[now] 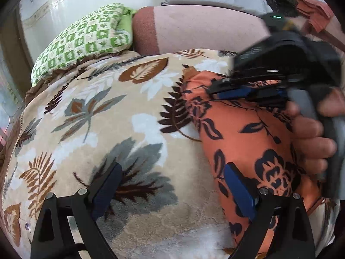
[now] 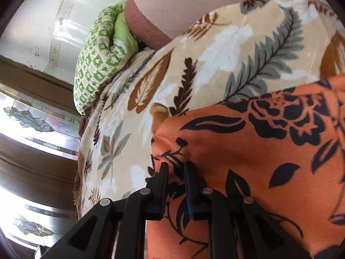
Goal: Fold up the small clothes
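Orange cloth point(image 1: 248, 133) with a dark flower print lies on the leaf-patterned blanket point(image 1: 103, 116), over on the right side of the bed as I see it from the left wrist view. Its long axis runs from the near right, under my left tool, up and away to a far corner close to the middle of the blanket.

My right gripper point(image 2: 175, 168) is the nearer one to the work. Its jaws are nearly closed and a fold of the cloth's left edge is pinched between them; I see the fabric pucker right at the tips. In the left wrist view that same tool sits over the far end of the cloth, a hand point(image 1: 310, 142) wrapped round its handle.

My left gripper point(image 1: 172, 185) stands wide open and holds nothing. One finger point(image 1: 237, 192) rests over the cloth's near edge, the other over bare blanket, so the cloth lies to its right and ahead.

I judge the next move turns on carrying the pinched edge across the cloth, with the left tool free to pin the near end.

The blanket is plush and soft, so it will give under pressure. A green checked pillow point(image 1: 86, 38) and a pink bolster point(image 1: 194, 28) lie at the far end, a pale wall behind them.
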Demonstrator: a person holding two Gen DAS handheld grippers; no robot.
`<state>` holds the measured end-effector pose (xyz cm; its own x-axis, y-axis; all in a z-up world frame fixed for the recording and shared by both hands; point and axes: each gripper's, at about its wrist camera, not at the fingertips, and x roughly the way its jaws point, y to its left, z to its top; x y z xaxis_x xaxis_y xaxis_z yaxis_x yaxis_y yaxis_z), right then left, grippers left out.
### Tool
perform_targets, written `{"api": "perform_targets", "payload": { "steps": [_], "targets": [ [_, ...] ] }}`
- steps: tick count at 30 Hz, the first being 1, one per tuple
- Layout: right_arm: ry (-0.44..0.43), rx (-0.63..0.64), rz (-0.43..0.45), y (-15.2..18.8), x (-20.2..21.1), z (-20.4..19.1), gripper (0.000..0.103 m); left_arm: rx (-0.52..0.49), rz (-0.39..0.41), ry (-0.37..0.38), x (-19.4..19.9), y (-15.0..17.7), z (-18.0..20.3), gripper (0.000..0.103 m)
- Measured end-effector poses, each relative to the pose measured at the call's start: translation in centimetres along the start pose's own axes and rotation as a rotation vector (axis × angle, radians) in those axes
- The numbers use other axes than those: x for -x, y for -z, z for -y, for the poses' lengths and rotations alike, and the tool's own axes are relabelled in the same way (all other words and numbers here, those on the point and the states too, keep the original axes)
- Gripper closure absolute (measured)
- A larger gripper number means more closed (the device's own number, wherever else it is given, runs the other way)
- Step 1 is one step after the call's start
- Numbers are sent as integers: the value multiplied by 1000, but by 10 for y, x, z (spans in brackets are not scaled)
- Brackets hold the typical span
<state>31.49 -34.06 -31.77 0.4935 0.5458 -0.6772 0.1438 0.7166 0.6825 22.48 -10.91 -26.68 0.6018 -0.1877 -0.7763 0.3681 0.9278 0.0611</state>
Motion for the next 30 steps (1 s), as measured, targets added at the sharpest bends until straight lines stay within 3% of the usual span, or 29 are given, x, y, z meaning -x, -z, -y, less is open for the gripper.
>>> {"api": "perform_targets", "payload": {
  "steps": [6, 11, 15, 18, 21, 24, 30],
  "targets": [
    [-16, 11, 125, 10, 80, -1, 83, 114, 38, 46, 4, -9, -20, 8],
    [90, -18, 206, 36, 145, 18, 84, 76, 27, 41, -6, -11, -6, 8],
    [116, -67, 227, 64, 176, 40, 84, 29, 10, 19, -13, -6, 11, 8],
    [159, -103, 184, 81, 173, 57, 83, -5, 15, -4, -13, -3, 15, 8],
    [278, -123, 64, 95, 141, 88, 83, -26, 12, -5, -16, 0, 19, 8],
    [261, -81, 75, 93, 143, 88, 83, -16, 21, -10, -13, -1, 19, 8],
    [168, -145, 96, 96, 165, 92, 83, 3, 55, 20, 3, -2, 17, 8]
  ]
}}
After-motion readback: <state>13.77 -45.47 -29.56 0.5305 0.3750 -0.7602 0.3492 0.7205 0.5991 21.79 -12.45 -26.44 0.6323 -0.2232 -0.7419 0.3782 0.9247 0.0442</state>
